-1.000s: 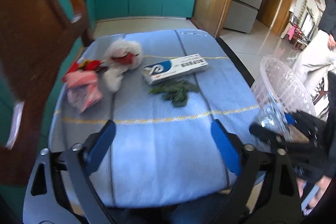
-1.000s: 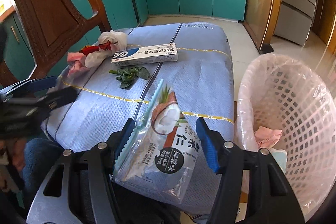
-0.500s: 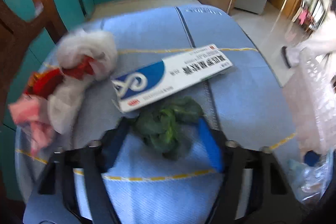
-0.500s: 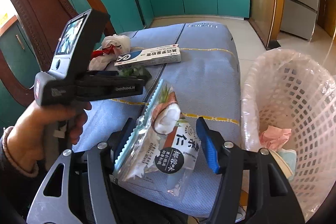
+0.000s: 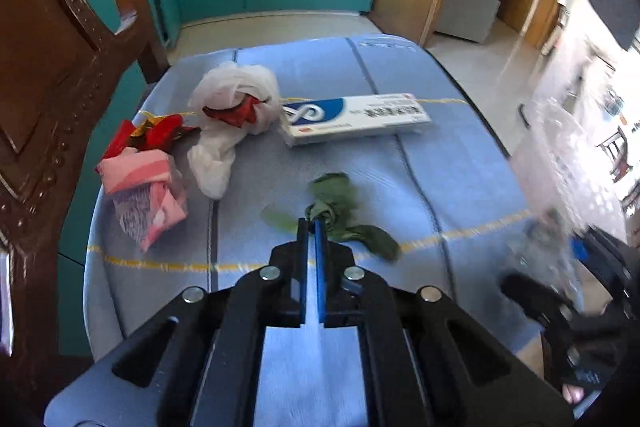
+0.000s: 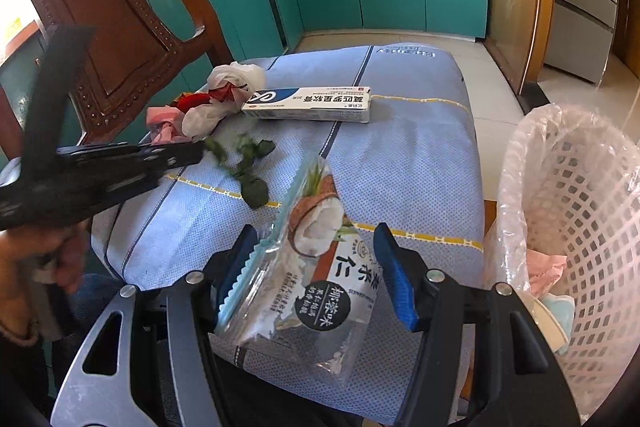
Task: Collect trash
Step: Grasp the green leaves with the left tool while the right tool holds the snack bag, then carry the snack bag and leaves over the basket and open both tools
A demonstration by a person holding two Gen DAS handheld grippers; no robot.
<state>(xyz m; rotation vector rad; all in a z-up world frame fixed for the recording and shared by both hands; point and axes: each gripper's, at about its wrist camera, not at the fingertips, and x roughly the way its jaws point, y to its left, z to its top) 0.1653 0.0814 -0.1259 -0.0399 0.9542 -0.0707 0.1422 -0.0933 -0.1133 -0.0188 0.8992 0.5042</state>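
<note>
A: Start at the left side. Your left gripper (image 5: 311, 227) has its fingers together, clamped on the near end of the green leaves (image 5: 340, 211). The rest of the leaves hangs loose toward the white box (image 5: 356, 117), and one small piece (image 5: 276, 217) lies apart, just beside the fingers on the blue cloth (image 5: 440, 163).

B: So do I lift now?

A: Yes, but slowly. In my judgement the grip takes only a thin edge, and wilted leaves tear or slip easily. Raise them straight off the cloth before you carry them, so that the trailing part does not drag.

B: And the small piece?

A: Leave it for a later pass; it probably needs its own pinch.

B: What is on the far side of the white box?

A: To its left lie the white crumpled bag (image 5: 236, 103), the red wrapper (image 5: 156, 133) and the pink packet (image 5: 144, 187), all near one another. They are not yet collected.

B: Now the right side?

A: Your right gripper (image 6: 316, 275) has its fingers apart, with the coconut snack bag (image 6: 316, 267) between them. I cannot tell if the pads really press on it. The basket (image 6: 592, 211), lined with clear plastic, stands to the right of the white box, beyond the cloth's edge.

B: Which hand goes first?

A: I would empty the right one first, because it is nearer to the basket. Then bring the leaves over the rim and open only when they are well above the liner.
</note>
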